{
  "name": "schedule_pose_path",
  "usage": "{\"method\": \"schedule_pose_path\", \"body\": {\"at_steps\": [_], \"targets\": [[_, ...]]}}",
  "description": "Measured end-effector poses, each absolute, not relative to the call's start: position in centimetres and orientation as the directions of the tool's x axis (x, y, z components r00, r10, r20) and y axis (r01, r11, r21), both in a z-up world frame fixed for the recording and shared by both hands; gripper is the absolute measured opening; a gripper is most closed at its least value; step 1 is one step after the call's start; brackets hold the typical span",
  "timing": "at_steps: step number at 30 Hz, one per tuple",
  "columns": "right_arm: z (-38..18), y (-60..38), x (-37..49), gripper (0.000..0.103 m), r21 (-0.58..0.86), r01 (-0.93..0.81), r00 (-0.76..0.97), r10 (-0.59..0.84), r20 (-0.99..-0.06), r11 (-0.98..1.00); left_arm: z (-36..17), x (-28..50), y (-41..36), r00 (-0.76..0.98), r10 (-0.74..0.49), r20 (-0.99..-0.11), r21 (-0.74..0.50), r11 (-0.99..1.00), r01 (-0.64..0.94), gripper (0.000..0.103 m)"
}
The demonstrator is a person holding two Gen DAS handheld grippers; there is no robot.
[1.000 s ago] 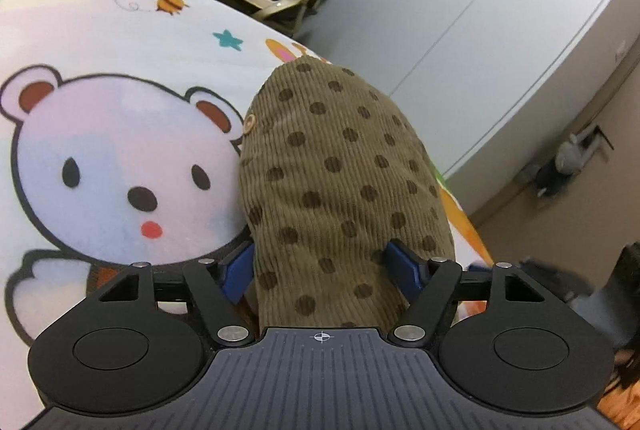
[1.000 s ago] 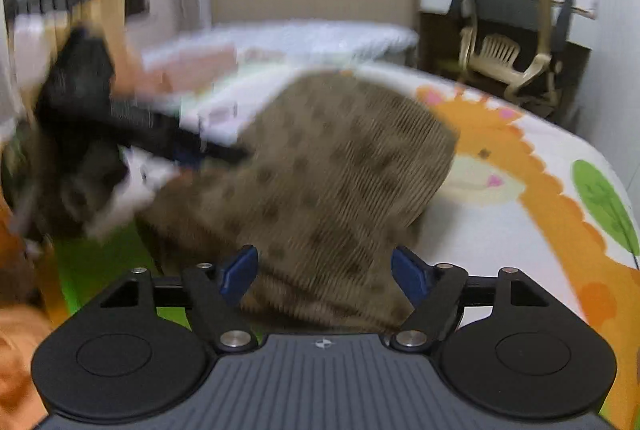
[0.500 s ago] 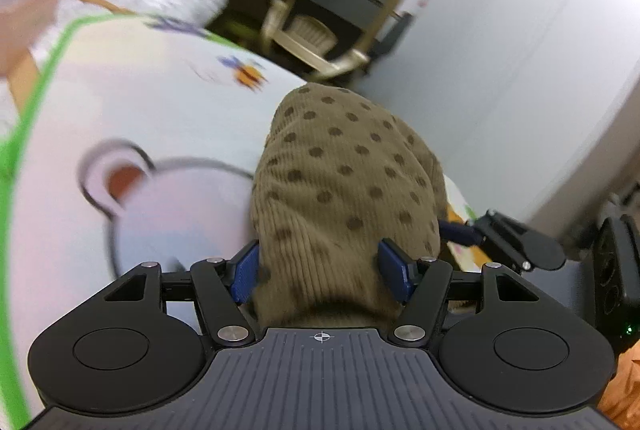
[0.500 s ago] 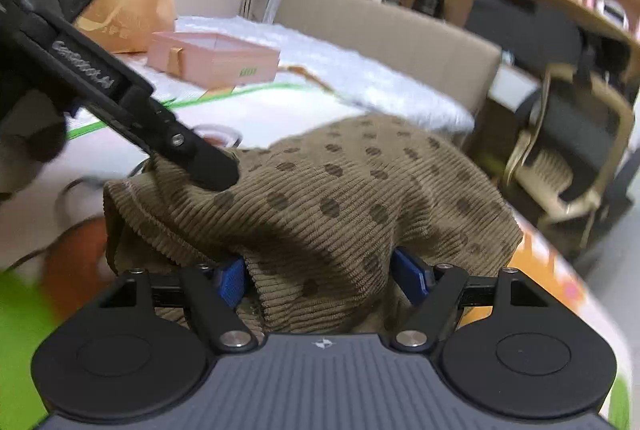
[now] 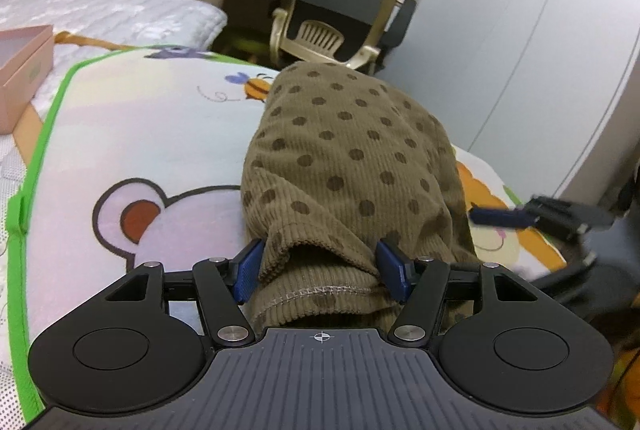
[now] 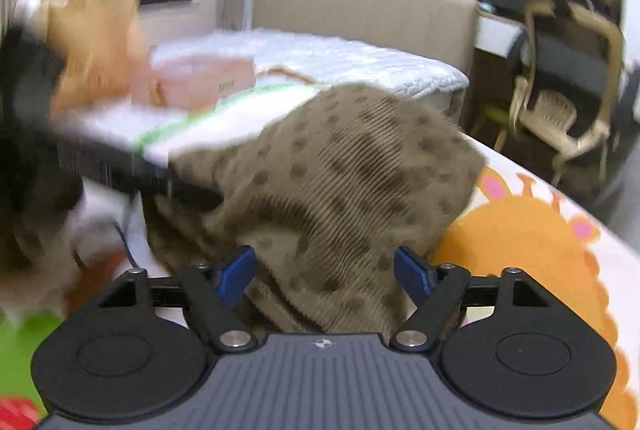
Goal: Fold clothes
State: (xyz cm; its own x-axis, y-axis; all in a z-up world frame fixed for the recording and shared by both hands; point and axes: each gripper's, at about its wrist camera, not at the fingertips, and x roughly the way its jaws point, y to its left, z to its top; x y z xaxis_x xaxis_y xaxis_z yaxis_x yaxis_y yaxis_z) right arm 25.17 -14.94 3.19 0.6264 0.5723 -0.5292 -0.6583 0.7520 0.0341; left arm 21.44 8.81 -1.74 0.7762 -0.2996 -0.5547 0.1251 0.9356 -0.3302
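Left tool [image 5: 322,268]: blue pads bracket a bunched fold of the olive-brown corduroy garment with dark polka dots [image 5: 352,158]. The stitched hem sits right between them. Jaws have just been closing; the right pad touches cloth, the left pad sits just beside it. Reads as a loose hold on the garment, mid-width.

Right tool [image 6: 324,272]: jaws have just been opening and stand wide. Cloth of the same garment lies between the pads, but I see gaps on both sides, so nothing is clamped. This view is motion-blurred.

From the left camera, my right tool shows as a blurred black arm with a blue pad, off the garment's right edge. From the right camera, my left tool is the dark blurred bar reaching into the cloth at left.

Garment lies heaped on the bed, on the cartoon-print blanket with a white bear and a green border [image 5: 132,134]. Pink cardboard box [image 5: 22,70] rests further up the bed, well apart. Beige mesh office chair [image 5: 340,10] stands beyond the bed.
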Motion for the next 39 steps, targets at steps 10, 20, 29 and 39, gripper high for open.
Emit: {"method": "schedule_pose_path", "body": {"at_steps": [10,20,29,39], "targets": [[3.3,-15.0,29.7,0.082,0.186,-0.491,0.695,0.511,-0.506,0.851,-1.1,19.7,6.3,0.712,-0.431,-0.555,-0.389,0.891,0.236,0.065],[-0.5,-15.6,27.0,0.085,0.085,-0.492,0.643,0.427,-0.635,0.867,2.0,17.8,6.2,0.770,-0.420,-0.480,-0.359,0.895,0.264,0.073],[-0.4,-17.1,23.1,0.086,0.082,-0.524,0.635,0.453,-0.626,0.848,-0.9,19.3,6.0,0.770,-0.260,-0.583,-0.278,0.954,0.112,0.072],[-0.3,-18.9,24.2,0.096,0.054,-0.401,0.729,0.354,-0.586,0.915,-0.3,17.4,3.9,0.777,-0.211,-0.593,-0.192,0.974,0.118,0.076]]}}
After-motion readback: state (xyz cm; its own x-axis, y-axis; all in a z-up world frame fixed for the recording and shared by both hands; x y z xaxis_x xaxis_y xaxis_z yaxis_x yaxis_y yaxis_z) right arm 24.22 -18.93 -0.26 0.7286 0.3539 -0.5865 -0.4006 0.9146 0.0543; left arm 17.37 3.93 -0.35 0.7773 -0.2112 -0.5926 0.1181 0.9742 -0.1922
